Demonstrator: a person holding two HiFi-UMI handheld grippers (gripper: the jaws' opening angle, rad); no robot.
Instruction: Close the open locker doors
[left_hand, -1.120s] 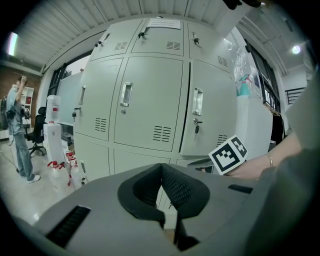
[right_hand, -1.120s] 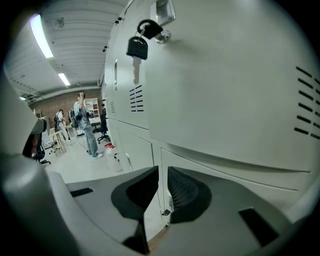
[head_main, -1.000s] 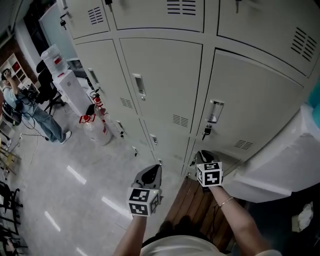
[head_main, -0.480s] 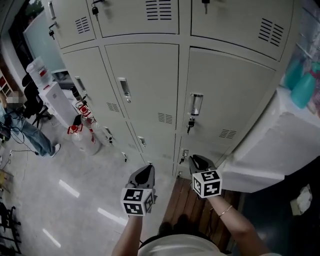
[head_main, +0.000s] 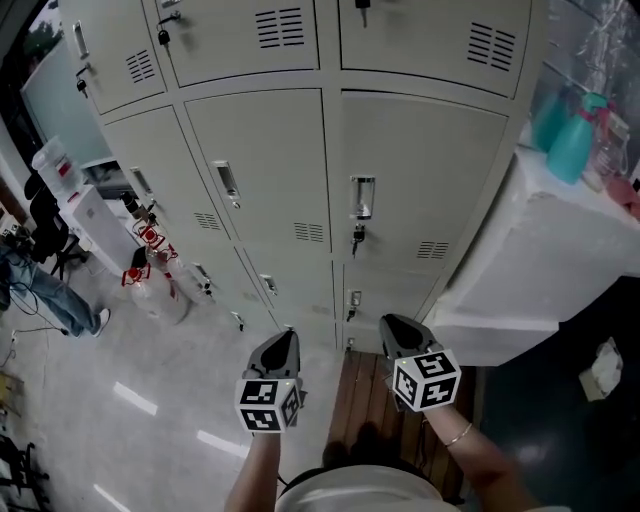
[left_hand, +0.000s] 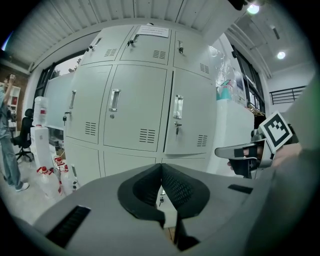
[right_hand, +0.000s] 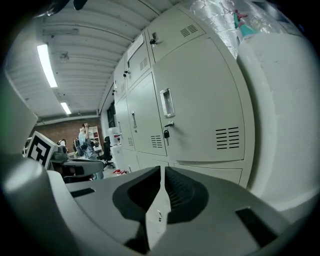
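Note:
The grey lockers (head_main: 265, 165) fill the upper head view, and every door I can see lies flush and closed. A key hangs in the lock under the handle (head_main: 362, 197) of the middle right door (head_main: 420, 170). My left gripper (head_main: 283, 340) hovers in front of the bottom row, shut and empty, its pads meeting at the tip (left_hand: 161, 166). My right gripper (head_main: 395, 325) hangs beside it, also off the doors. Its jaws have just been closing and now leave only a hairline slit (right_hand: 163, 170) with nothing between them. Each gripper shows in the other's view: the right gripper (left_hand: 222, 150), the left gripper (right_hand: 97, 168).
A white cabinet (head_main: 560, 250) with teal spray bottles (head_main: 575, 140) on top stands against the lockers at the right. At the left are a water dispenser (head_main: 90, 215), fire extinguishers (head_main: 150, 265) and a person (head_main: 40, 285). Wooden boards (head_main: 365, 400) lie under my feet.
The right gripper has pulled back from the bottom lockers and sits lower in the head view. The head view has swung, so the lockers now stand straighter and the right-hand cabinet shows more.

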